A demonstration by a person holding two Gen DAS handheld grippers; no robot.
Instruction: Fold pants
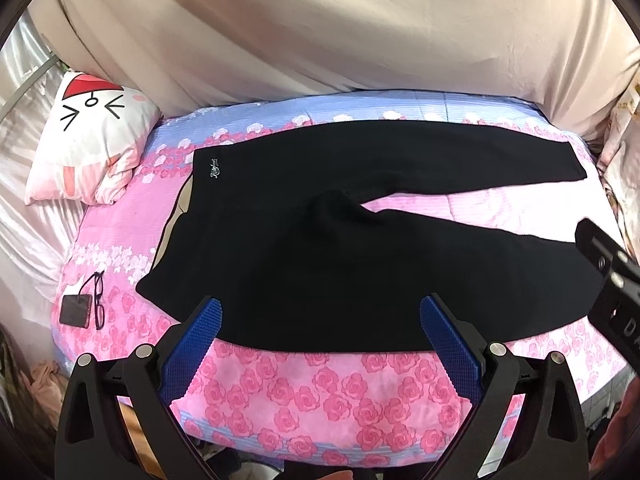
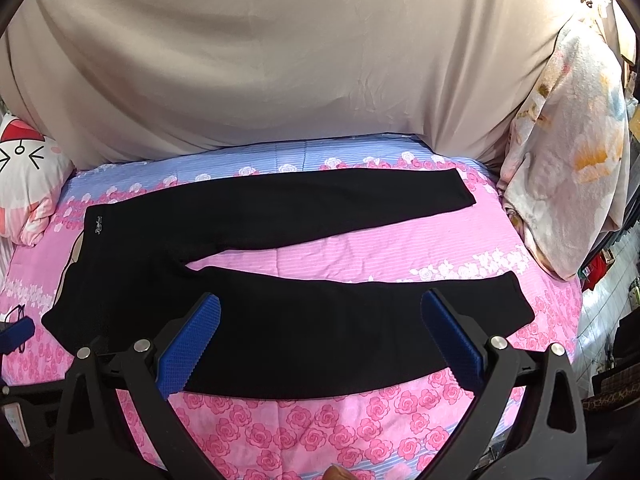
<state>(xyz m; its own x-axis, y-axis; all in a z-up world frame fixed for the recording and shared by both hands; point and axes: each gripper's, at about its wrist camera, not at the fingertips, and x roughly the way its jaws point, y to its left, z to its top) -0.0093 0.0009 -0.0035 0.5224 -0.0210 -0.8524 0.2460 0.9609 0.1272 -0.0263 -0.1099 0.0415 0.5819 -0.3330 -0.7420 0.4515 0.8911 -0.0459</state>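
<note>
Black pants (image 1: 320, 240) lie spread flat on the pink rose bedspread (image 1: 320, 392), waistband to the left, two legs splayed to the right. They also show in the right wrist view (image 2: 280, 320). My left gripper (image 1: 320, 312) is open, hovering over the near edge of the pants at the hip. My right gripper (image 2: 320, 312) is open, hovering over the near leg. The right gripper's body shows at the right edge of the left wrist view (image 1: 612, 276).
A cartoon-face pillow (image 1: 88, 140) lies at the far left. Glasses (image 1: 98, 300) and a small dark case (image 1: 76, 310) lie on the bed left of the waistband. A beige sheet (image 1: 320, 32) hangs behind. A floral bundle (image 2: 568, 160) stands at the right.
</note>
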